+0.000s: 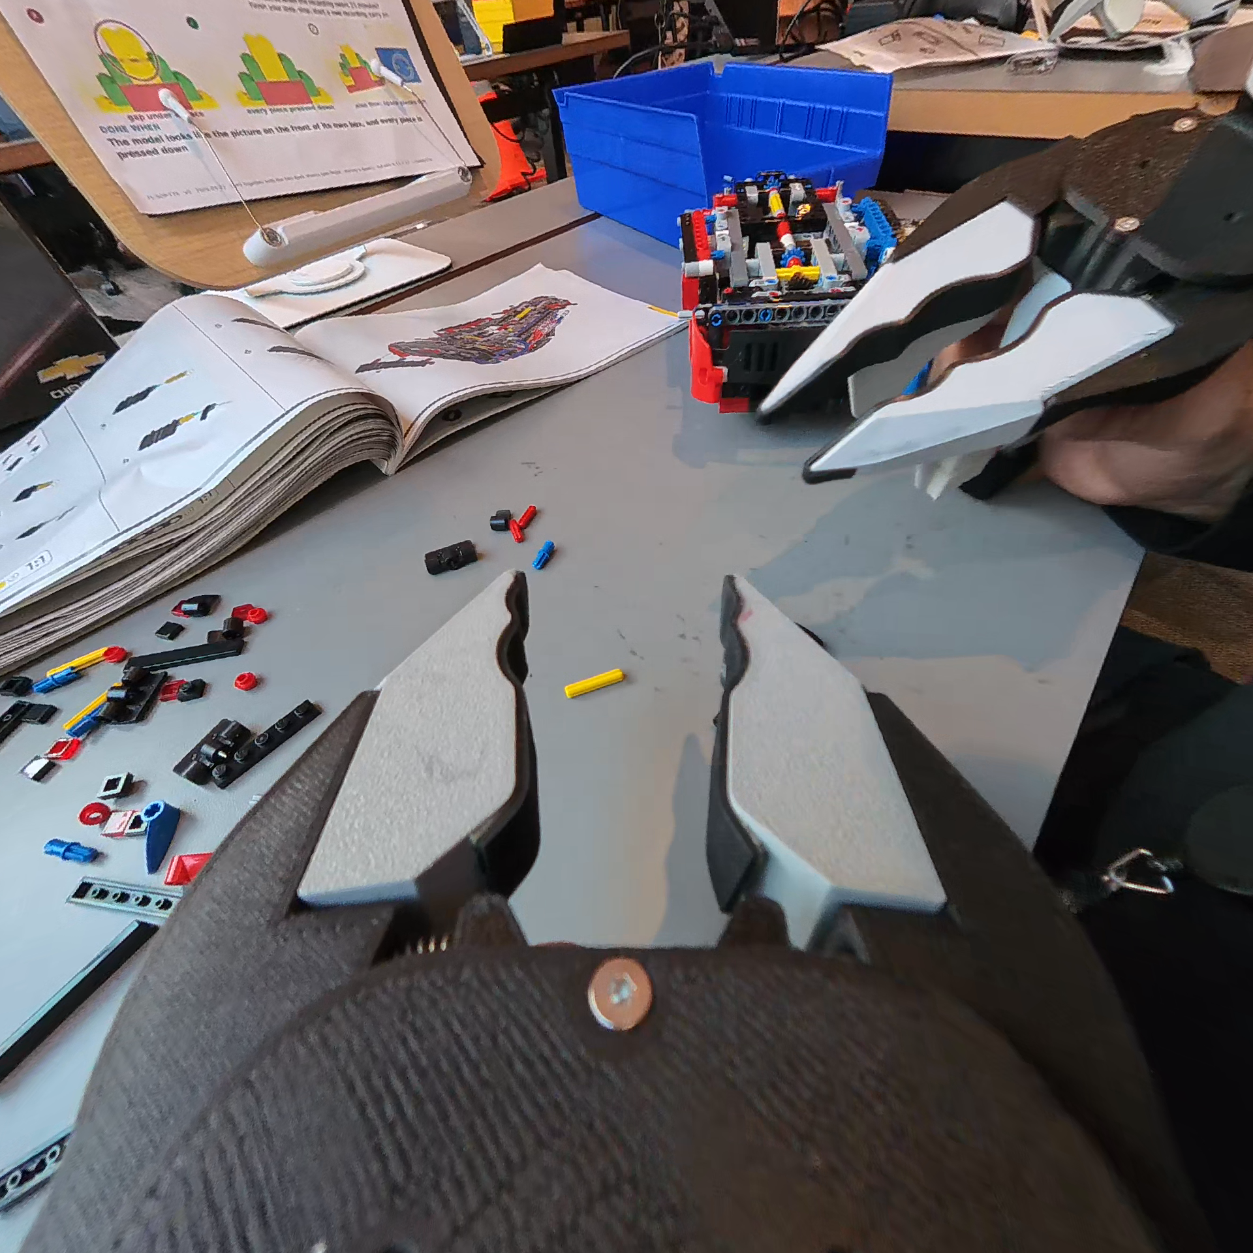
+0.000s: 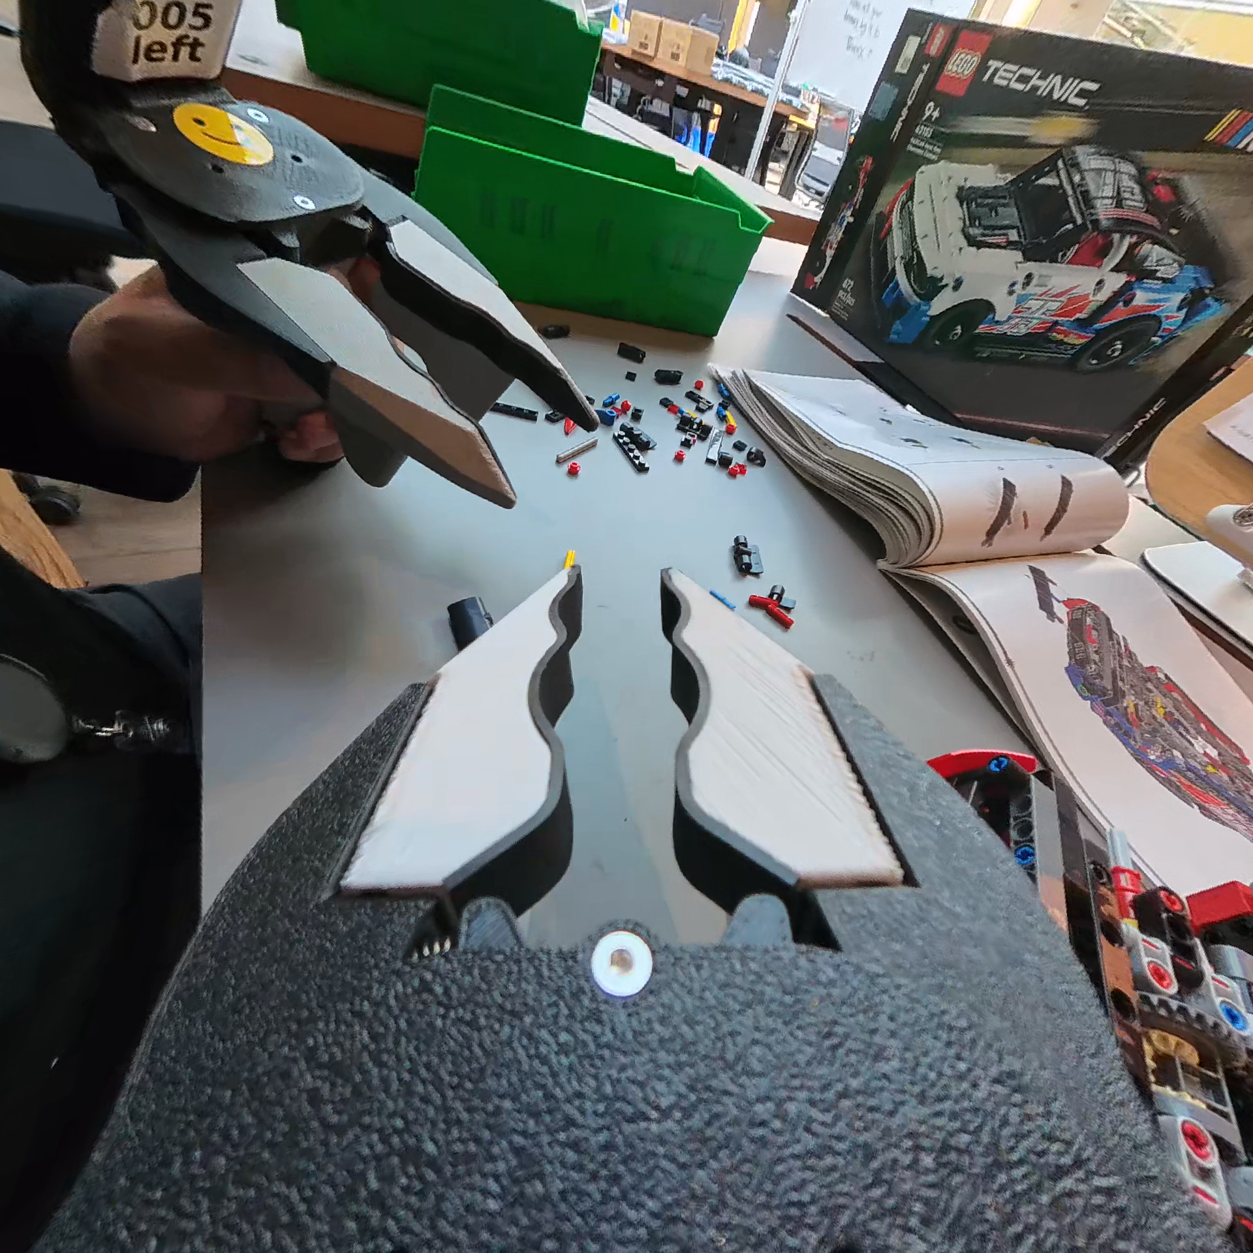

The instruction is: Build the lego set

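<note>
A shared workshop or lab: plastic parts bins [image 1: 719, 135], rows of cluttered worktables [image 2: 705, 88] behind.

A blue bin [image 1: 712, 135] stands at the far side of the grey table [image 1: 678, 474]. Two green bins [image 2: 576, 224] sit farther off, with cardboard boxes [image 2: 671, 37] on a distant bench behind them.

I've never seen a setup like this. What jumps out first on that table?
Two open hand-held grippers hover over the grey table: the left gripper above a small yellow rod, the right gripper opposite. Behind sit a half-built red and black model, an open instruction book and scattered small pieces.
</note>
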The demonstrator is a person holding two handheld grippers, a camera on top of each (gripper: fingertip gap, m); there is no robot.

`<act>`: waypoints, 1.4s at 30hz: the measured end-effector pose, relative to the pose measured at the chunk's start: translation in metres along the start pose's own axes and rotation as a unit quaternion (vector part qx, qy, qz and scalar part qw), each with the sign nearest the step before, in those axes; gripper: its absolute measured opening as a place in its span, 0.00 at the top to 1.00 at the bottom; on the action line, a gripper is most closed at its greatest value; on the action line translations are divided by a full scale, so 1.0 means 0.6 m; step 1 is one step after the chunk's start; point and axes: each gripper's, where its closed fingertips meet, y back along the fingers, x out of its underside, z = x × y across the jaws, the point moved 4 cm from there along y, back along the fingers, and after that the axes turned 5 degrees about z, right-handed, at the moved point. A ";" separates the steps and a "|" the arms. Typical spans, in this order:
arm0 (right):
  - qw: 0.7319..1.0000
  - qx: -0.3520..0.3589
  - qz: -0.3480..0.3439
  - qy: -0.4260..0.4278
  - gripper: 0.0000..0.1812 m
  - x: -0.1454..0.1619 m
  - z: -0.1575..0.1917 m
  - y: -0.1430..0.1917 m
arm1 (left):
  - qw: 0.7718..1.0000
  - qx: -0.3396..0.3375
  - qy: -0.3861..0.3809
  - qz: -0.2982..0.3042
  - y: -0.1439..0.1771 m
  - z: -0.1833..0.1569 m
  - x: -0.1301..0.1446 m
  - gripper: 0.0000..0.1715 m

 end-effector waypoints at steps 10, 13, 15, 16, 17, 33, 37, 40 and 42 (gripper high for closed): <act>1.000 0.005 -0.007 -0.004 0.87 -0.002 -0.004 0.001 | 1.000 -0.006 0.021 -0.002 -0.007 0.011 -0.005 0.68; 1.000 0.006 -0.005 -0.007 0.87 -0.001 -0.006 0.000 | 0.999 -0.020 0.032 0.021 -0.027 0.034 -0.013 0.67; 1.000 0.008 -0.004 -0.007 0.87 -0.001 -0.008 -0.001 | 0.999 -0.008 0.028 0.045 -0.040 0.044 -0.017 0.62; 1.000 0.010 -0.003 -0.007 0.87 -0.001 -0.008 -0.001 | 0.998 -0.008 0.025 0.054 -0.044 0.051 -0.019 0.62; 1.000 0.012 -0.003 -0.007 0.87 0.000 -0.009 -0.001 | 0.998 -0.011 0.021 0.061 -0.045 0.059 -0.022 0.62; 0.999 0.033 0.001 -0.013 0.88 0.002 -0.023 -0.002 | 0.997 -0.021 0.021 0.066 -0.004 0.067 -0.007 0.65; 0.999 0.040 0.005 -0.007 0.88 0.003 -0.023 -0.003 | 0.998 -0.028 0.034 0.046 0.014 0.079 -0.008 0.65; 0.999 0.047 0.007 -0.005 0.88 0.004 -0.025 -0.003 | 0.998 -0.046 0.034 0.034 0.023 0.092 -0.004 0.66; 0.999 0.048 0.008 -0.006 0.88 0.005 -0.025 -0.003 | 0.998 -0.048 0.039 0.027 0.024 0.094 0.000 0.66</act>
